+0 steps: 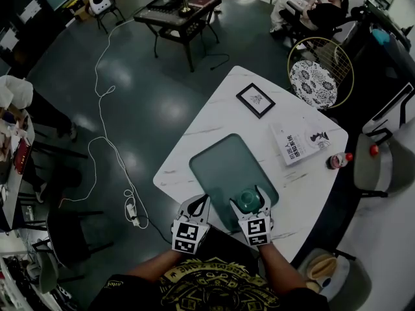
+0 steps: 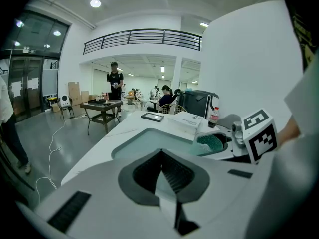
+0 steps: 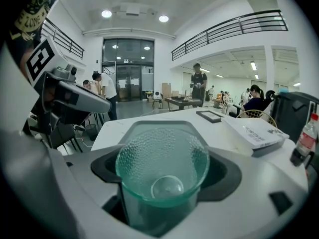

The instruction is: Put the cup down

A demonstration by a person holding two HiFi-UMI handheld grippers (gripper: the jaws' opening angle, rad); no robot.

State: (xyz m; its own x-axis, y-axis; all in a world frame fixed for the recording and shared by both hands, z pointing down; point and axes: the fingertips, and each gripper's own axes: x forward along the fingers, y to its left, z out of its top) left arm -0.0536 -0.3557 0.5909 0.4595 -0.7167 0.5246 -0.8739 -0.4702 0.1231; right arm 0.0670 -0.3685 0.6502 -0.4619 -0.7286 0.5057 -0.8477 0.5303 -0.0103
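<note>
White marble counter (image 1: pixel 214 118) carried a green tray (image 1: pixel 220 161), and the head view put the right gripper (image 1: pixel 249 199) over its near end. Only the right gripper view showed that gripper clamped on the dimpled green cup (image 3: pixel 162 166). The left gripper (image 2: pixel 160 158), in its own view, had jaws pressed together on nothing.

The only lettering that comes close to legible is on the person's dark shirt (image 3: pixel 35 6): gold print round an emblem, where the right gripper view shows what looks like "LONE" (the rest runs out of view). The white book (image 1: pixel 305 142) on the tabletop (image 1: pixel 214 118) carries dark cover characters, too small to read. The bottle (image 1: pixel 338 160) has a red label, equally illegible.
</note>
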